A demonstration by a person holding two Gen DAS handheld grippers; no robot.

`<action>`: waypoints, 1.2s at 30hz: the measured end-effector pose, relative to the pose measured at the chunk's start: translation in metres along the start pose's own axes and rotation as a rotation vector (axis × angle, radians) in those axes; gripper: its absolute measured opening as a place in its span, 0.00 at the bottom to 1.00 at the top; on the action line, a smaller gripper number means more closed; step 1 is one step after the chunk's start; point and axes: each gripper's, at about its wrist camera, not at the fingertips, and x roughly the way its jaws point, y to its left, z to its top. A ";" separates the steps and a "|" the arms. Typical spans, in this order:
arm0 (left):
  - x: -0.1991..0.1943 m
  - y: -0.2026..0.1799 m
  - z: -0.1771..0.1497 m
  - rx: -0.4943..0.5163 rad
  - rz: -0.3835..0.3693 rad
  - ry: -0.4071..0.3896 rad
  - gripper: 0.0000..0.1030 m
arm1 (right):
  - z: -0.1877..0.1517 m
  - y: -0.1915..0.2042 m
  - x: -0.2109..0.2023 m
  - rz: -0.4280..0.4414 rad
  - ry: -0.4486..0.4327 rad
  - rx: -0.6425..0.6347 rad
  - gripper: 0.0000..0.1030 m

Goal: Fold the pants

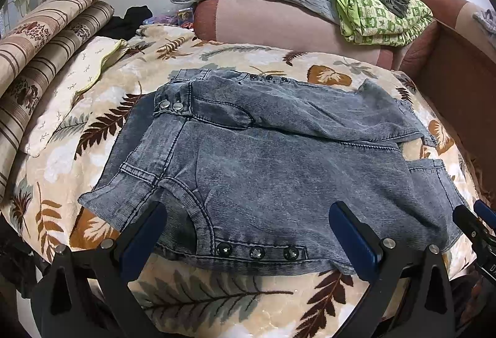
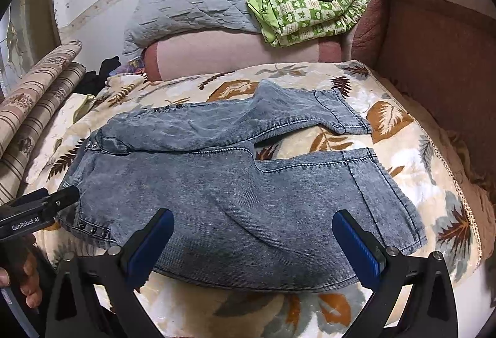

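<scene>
Both your tongs hang wide apart with nothing between them: your left gripper (image 1: pixel 248 232) sits over the near hem of the pants (image 1: pixel 263 164) by the three dark studs (image 1: pixel 257 252), and your right gripper (image 2: pixel 252 240) is poised over the near edge of the near leg, farther toward the cuffs. The pants lie flat on the leaf-print blanket (image 1: pixel 217 300), straight ahead of both tongs and just under the fingertips. Their long axis runs crosswise to your reach, waistband off to your left, the two cuffs (image 2: pixel 381 180) off to your right, with the far leg splayed away so a wedge of blanket shows between the legs. The left gripper is nearer the waist end and the right nearer the cuffs, so lifting the near leg over the far one looks like the fold to make.
</scene>
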 end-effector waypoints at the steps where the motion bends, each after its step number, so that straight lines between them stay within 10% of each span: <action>1: 0.000 0.000 0.000 0.000 0.000 0.000 1.00 | 0.000 0.000 0.000 -0.001 -0.001 0.000 1.00; 16: 0.002 0.017 -0.002 -0.048 -0.003 0.023 1.00 | -0.003 -0.003 0.002 0.026 0.014 0.020 1.00; 23: 0.036 0.132 -0.024 -0.428 0.150 0.165 1.00 | -0.048 -0.098 0.001 0.114 0.153 0.397 1.00; 32: 0.057 0.143 -0.025 -0.477 0.165 0.193 0.99 | -0.061 -0.205 0.019 0.152 0.141 0.869 1.00; 36: 0.058 0.141 -0.013 -0.467 0.186 0.190 0.68 | -0.053 -0.222 0.039 0.140 0.173 0.923 1.00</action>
